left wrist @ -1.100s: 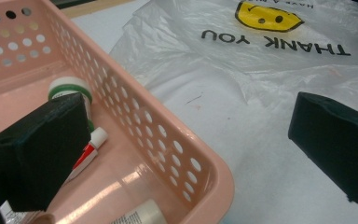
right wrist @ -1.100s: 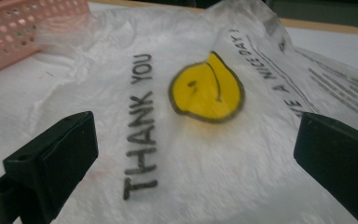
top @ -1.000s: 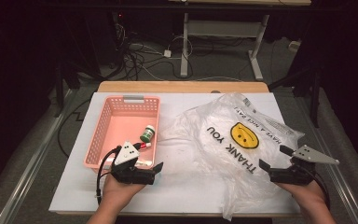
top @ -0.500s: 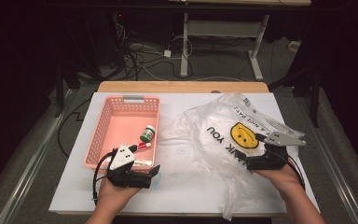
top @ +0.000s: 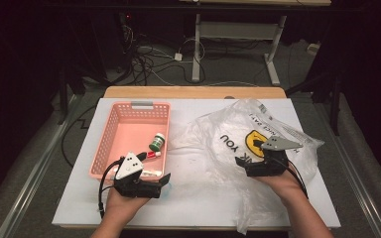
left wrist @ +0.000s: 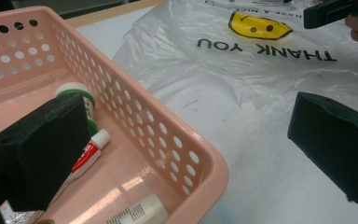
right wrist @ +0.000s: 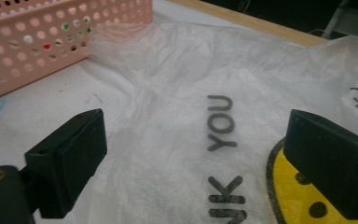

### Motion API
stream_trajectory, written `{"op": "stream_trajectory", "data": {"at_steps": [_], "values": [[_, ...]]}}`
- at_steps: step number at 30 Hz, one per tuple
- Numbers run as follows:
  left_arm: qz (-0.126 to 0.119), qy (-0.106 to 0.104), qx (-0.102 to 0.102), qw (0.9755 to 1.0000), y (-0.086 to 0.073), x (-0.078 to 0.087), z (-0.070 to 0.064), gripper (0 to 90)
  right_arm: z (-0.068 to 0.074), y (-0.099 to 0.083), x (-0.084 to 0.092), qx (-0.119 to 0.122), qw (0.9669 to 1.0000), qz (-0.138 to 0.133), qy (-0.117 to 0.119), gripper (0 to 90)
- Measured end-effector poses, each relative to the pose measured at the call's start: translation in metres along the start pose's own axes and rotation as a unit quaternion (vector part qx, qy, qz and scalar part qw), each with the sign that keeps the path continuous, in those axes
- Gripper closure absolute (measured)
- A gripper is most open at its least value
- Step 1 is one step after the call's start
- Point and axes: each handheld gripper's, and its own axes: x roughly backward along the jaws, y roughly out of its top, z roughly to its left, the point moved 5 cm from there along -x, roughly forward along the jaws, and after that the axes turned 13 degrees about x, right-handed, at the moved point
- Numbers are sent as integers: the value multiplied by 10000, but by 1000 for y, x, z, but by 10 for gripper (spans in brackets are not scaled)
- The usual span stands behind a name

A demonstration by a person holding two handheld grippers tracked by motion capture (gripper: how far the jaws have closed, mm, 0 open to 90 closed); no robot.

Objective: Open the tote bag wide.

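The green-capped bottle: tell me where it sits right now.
In the high view the green-capped bottle stands inside the pink basket, near its right wall, just beyond the red-and-white tube.

Plastic bag [left wrist: 261, 60]: black print "THANK YOU", upside down in left gripper view, under a yellow smiley face [left wrist: 259, 24] w/ black outline. Smaller line above smiley, partly cut off, reads approx "HAVE A NICE..." — not fully legible. Right gripper view: same bag [right wrist: 182, 107] shows "YOU", part of "...NK", and "...AY!" at right edge. High view: "YOU" readable on bag [top: 238, 144]. Tube [left wrist: 86, 158] & bottle label in pink basket [left wrist: 186, 154]: print too small/blurred to read.
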Motion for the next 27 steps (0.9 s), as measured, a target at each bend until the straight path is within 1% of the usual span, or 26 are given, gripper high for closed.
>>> {"op": "stream_trajectory", "data": {"at_steps": [1,2,4,5,7,12,14,17,18,19,20,21,22,23,24,26,27], "values": [[6,2,-15,10000,0,0,-1,0,0,0,0,0,10000,0,0,89],[10,-3,-27,10000,-1,1,-1,0,5,2,2,48,10000,-4,72,119],[9,-6,-21,10000,-1,2,-2,0,9,3,3,71,9998,13,197,154],[-1,-15,-19,10000,-1,2,-2,0,9,3,3,71,9998,13,197,154],[0,-26,-19,10000,-1,3,-2,0,14,4,3,79,9993,47,370,172],[40,-38,-26,10000,-2,1,-1,0,19,1,-2,130,9985,185,492,174],[36,-60,-9,10000,-2,1,-1,0,21,-1,-6,128,9977,256,613,206],[62,-63,-49,9999,-3,1,-1,0,27,-3,-9,192,9956,383,838,280],[62,-63,-49,9999,-3,1,-1,0,27,-3,-9,192,9956,383,838,280],[66,-60,-49,9999,-3,2,-1,0,30,-3,-10,231,9948,425,896,307],[60,-62,-51,9999,-3,2,-1,0,33,-5,-12,334,9937,479,961,333],[54,-64,-40,10000,-3,2,0,0,36,-7,-14,410,9924,603,988,358],[70,-58,-24,10000,-4,2,1,0,37,-8,-17,450,9918,654,1005,379],[70,-58,-24,10000,-4,2,1,0,37,-8,-17,450,9918,654,1005,379],[71,-57,-4,10000,-4,1,2,0,39,-12,-23,496,9891,818,1115,412],[58,-77,38,9999,-3,1,3,0,41,-16,-29,637,9864,980,1157,417],[58,-77,38,9999,-3,1,3,0,41,-16,-29,637,9864,980,1157,417]]}}
